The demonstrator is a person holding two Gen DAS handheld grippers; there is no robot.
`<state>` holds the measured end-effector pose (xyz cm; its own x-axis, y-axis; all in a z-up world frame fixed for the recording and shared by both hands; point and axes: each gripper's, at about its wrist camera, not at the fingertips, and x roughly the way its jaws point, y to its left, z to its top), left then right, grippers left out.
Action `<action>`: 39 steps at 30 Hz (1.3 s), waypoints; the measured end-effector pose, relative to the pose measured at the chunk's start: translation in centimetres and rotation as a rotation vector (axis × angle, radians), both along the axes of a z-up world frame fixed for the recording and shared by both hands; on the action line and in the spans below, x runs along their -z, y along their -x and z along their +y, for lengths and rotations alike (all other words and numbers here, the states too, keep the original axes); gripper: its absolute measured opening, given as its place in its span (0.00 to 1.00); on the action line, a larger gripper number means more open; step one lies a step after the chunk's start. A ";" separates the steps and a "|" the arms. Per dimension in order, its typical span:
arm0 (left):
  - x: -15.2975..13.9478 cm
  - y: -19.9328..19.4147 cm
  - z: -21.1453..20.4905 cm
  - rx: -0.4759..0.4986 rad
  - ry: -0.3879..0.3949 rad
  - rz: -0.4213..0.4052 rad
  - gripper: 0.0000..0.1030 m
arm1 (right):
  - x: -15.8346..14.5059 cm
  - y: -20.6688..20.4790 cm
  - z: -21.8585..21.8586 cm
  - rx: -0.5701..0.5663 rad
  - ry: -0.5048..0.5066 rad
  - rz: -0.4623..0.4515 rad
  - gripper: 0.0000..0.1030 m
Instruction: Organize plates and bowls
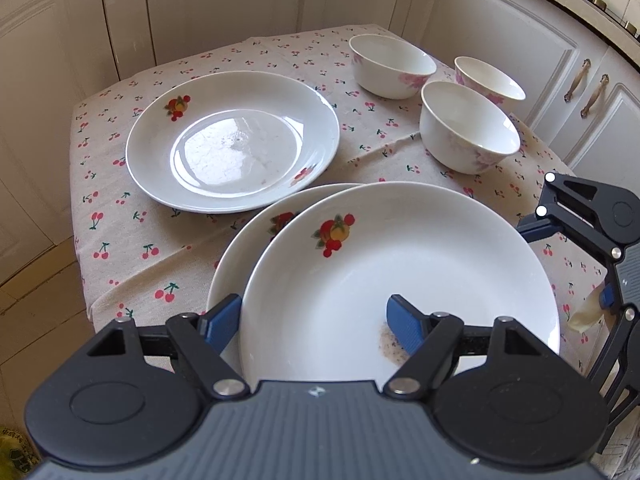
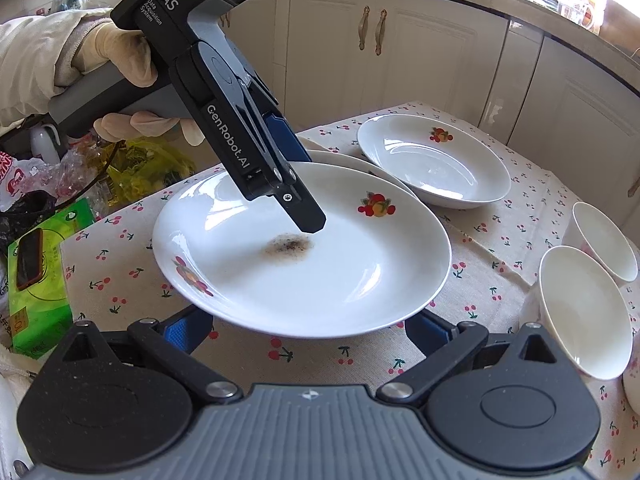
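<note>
A white fruit-print plate (image 1: 400, 276) with a brown smear (image 2: 288, 245) is lifted and tilted above a second plate (image 1: 248, 248) on the cherry-print tablecloth. My left gripper (image 1: 316, 322) is shut on its near rim, one blue finger (image 1: 404, 322) inside the plate and one finger (image 1: 222, 322) under it; it also shows in the right wrist view (image 2: 298, 188). A third plate (image 1: 232, 140) lies farther back. Three white bowls (image 1: 468, 126) stand at the right. My right gripper (image 2: 308, 330) is open, its fingers below the held plate's edge.
White kitchen cabinets (image 1: 240, 0) surround the small table (image 1: 120, 240). To the table's left in the right wrist view lie a green box (image 2: 36, 280) with a phone on it and plastic bags (image 2: 132, 168). The floor (image 1: 36, 300) is tiled.
</note>
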<state>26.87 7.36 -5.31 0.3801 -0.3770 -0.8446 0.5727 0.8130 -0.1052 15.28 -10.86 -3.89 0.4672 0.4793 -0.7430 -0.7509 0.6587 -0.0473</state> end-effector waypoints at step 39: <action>-1.0 1.6 0.8 -0.009 0.019 -0.080 0.81 | 0.8 0.0 2.2 0.032 0.134 -0.038 1.00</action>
<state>25.28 8.18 -4.30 0.4498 -0.3888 -0.8041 0.5722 0.8167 -0.0749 15.31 -8.70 -4.74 0.5101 0.3614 -0.7805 -0.7253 0.6685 -0.1644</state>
